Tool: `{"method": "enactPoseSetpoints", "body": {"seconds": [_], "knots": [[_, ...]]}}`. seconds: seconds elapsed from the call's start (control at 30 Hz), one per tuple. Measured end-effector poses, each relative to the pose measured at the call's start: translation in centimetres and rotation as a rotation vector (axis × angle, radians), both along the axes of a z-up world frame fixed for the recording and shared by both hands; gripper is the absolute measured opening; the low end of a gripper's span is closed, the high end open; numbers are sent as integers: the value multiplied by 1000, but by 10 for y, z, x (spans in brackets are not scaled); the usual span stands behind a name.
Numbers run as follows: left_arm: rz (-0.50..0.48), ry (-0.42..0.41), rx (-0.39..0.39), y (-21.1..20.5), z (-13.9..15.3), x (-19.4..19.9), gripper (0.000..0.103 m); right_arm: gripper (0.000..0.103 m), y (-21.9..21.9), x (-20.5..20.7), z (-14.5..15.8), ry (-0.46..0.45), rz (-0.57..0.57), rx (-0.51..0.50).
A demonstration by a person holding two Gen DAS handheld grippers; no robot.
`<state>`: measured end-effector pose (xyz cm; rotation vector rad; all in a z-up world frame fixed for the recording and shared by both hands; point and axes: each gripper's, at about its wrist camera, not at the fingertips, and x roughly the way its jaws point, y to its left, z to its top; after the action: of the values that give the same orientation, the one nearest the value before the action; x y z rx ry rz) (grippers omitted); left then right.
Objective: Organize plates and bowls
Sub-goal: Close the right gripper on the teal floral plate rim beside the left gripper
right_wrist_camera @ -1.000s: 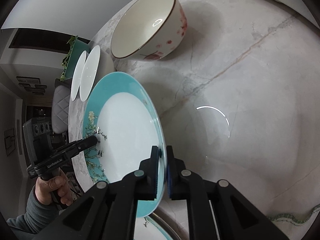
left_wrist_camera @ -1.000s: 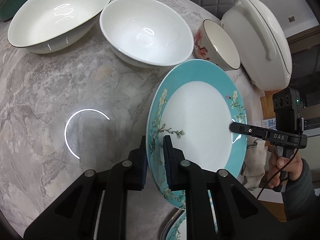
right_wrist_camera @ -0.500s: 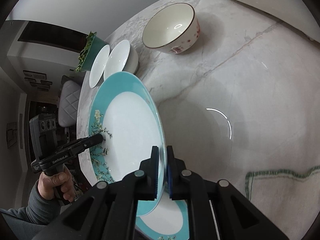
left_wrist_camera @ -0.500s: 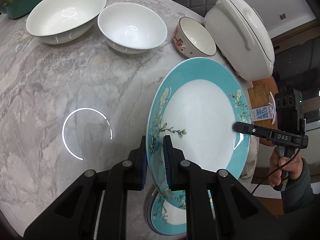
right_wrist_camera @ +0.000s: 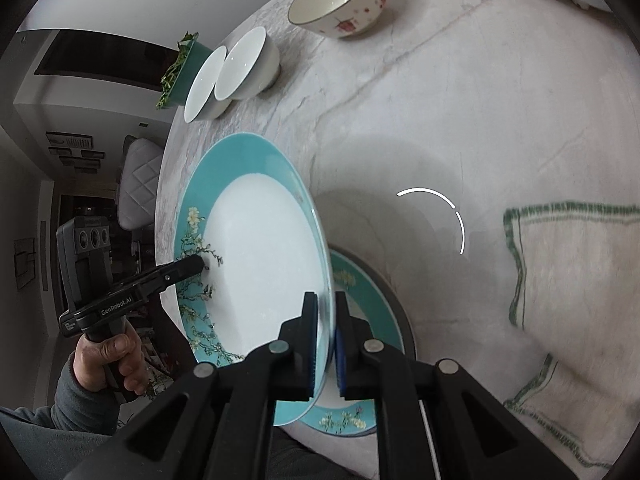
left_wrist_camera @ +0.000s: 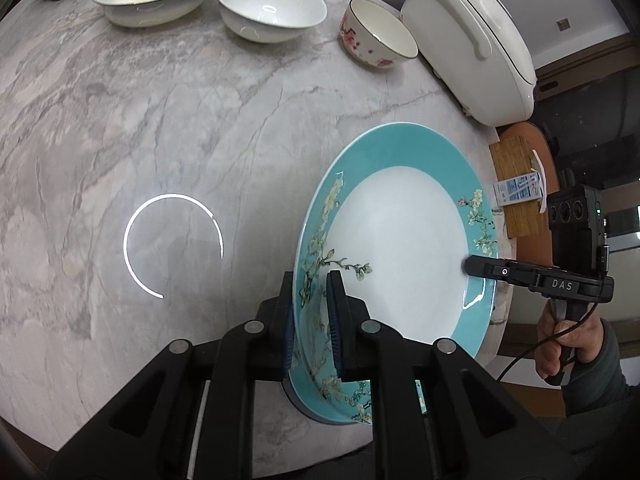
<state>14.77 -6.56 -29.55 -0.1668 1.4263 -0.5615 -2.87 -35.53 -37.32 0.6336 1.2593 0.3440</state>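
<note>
The left gripper [left_wrist_camera: 312, 320] is clamped on the near rim of a round turquoise-rimmed porcelain plate with a white centre and blossom sprigs [left_wrist_camera: 400, 248], and the right gripper [right_wrist_camera: 325, 340] pinches the opposite rim, so the plate hangs between them, tilted and clear of the grey marble surface [left_wrist_camera: 160, 120].

Directly beneath, partly hidden by the right gripper's fingers, lies a second plate of the same pattern [right_wrist_camera: 360, 292]; this looks like the stacking target, or the place the held plate came from. To do the carry well, both grips should hold equal pressure and travel together, keeping the plate level enough that it cannot slide out sideways.

Ahead of the left gripper the surface is bare; far beyond stand two white bowls [left_wrist_camera: 272, 4], a small bowl with red flowers [left_wrist_camera: 376, 36] and a white lidded pot [left_wrist_camera: 472, 44]. Right of the right gripper lies a white cloth with green stitching [right_wrist_camera: 572, 304]. The surface edge runs close beneath the plate.
</note>
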Motion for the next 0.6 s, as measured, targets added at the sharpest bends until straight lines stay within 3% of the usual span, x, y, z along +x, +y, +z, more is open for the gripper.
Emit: {"method": "enactPoseSetpoints", "body": {"seconds": [0.6], "knots": [[-7,56,35,4,-23,-75,12,11,13,-43,-24,45,20,-15]]}}
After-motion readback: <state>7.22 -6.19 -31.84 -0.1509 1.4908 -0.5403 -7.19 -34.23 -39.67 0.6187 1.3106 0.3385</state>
